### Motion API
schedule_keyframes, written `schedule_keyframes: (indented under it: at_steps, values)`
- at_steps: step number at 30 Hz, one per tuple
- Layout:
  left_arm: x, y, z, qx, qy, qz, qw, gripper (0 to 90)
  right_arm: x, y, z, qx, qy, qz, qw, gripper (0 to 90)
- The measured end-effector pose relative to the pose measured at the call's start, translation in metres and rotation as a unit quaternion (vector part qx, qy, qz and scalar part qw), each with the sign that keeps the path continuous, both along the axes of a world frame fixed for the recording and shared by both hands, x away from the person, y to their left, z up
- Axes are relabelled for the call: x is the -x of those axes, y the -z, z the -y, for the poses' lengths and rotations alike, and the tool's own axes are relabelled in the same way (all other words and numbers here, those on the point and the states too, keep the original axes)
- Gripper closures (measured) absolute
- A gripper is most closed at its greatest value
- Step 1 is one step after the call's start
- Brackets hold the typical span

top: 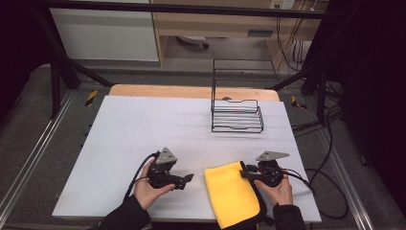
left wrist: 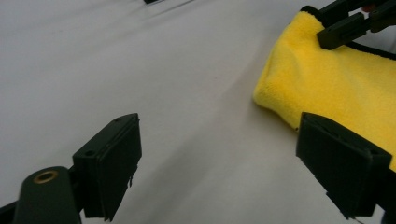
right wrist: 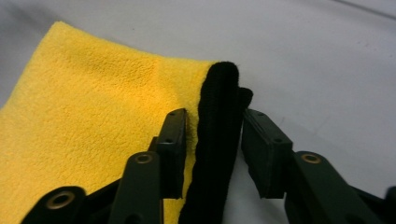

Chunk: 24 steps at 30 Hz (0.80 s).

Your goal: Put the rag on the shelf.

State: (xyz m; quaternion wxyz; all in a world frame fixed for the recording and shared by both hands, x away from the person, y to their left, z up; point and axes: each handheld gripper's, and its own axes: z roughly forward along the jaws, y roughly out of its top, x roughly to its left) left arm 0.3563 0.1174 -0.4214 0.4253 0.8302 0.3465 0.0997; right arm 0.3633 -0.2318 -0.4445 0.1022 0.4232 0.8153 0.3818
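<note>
- A white table lies before a person who holds a gripper in each hand.
- A yellow cloth with a black edge lies at the near right of the table, hanging a little over the front rim.
- The right gripper sits at the cloth's right edge, its jaws closed round the black edging.
- The left gripper rests just left of the cloth, jaws spread wide, holding nothing.
- A black wire rack stands farther back, well apart from the cloth.
</note>
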Motion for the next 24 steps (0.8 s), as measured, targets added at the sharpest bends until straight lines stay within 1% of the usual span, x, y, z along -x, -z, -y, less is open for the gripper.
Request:
schedule_keyframes:
  at_steps: [3,6,7,8,10,11,13,15,16,17,19,21,24]
  values:
    - [0.000,0.002,0.017,-0.003,0.004,-0.003,1.0000,18.6,0.000,0.001,-0.001,0.002,0.000,-0.003,1.0000,63.5]
    - [-0.001,0.003,0.032,-0.005,0.004,-0.010,0.9999,26.4,0.000,0.001,-0.001,0.003,0.001,-0.007,1.0000,64.8]
    - [-0.001,0.003,0.032,-0.005,0.004,-0.010,0.9999,29.1,0.000,0.001,-0.001,0.003,0.000,-0.009,1.0000,64.9]
    - [-0.002,0.005,0.041,-0.010,0.009,-0.017,0.9998,32.0,0.000,0.001,-0.002,0.004,0.001,-0.013,0.9999,65.2]
    - [-0.002,0.008,0.050,-0.017,0.012,-0.020,0.9996,37.0,0.000,0.002,-0.002,0.003,0.002,-0.015,0.9999,65.6]
    - [-0.002,0.010,0.053,-0.017,0.013,-0.023,0.9995,40.0,0.000,0.002,-0.002,0.002,0.003,-0.016,0.9999,65.9]
    - [-0.003,0.014,0.058,-0.013,0.014,-0.036,0.9992,46.4,0.000,0.002,-0.003,0.000,0.003,-0.021,0.9998,67.3]
    - [-0.004,0.015,0.060,-0.011,0.014,-0.039,0.9991,52.3,-0.001,0.003,-0.003,0.002,0.001,-0.022,0.9997,68.5]
    - [-0.005,0.018,0.063,-0.008,0.015,-0.049,0.9987,55.5,-0.001,0.003,-0.003,0.000,0.002,-0.024,0.9997,69.0]
    - [-0.006,0.020,0.065,-0.007,0.014,-0.053,0.9984,58.3,-0.001,0.003,-0.003,0.000,0.002,-0.024,0.9997,69.4]
    - [-0.006,0.023,0.067,-0.014,0.012,-0.055,0.9983,62.2,-0.001,0.003,-0.003,0.000,0.002,-0.028,0.9996,70.4]
    - [-0.005,0.024,0.068,-0.015,0.012,-0.058,0.9981,67.2,-0.001,0.002,-0.003,-0.004,0.005,-0.032,0.9995,72.1]
    - [-0.005,0.024,0.067,-0.007,0.009,-0.068,0.9976,75.9,-0.002,0.002,-0.003,-0.007,0.006,-0.037,0.9993,75.2]
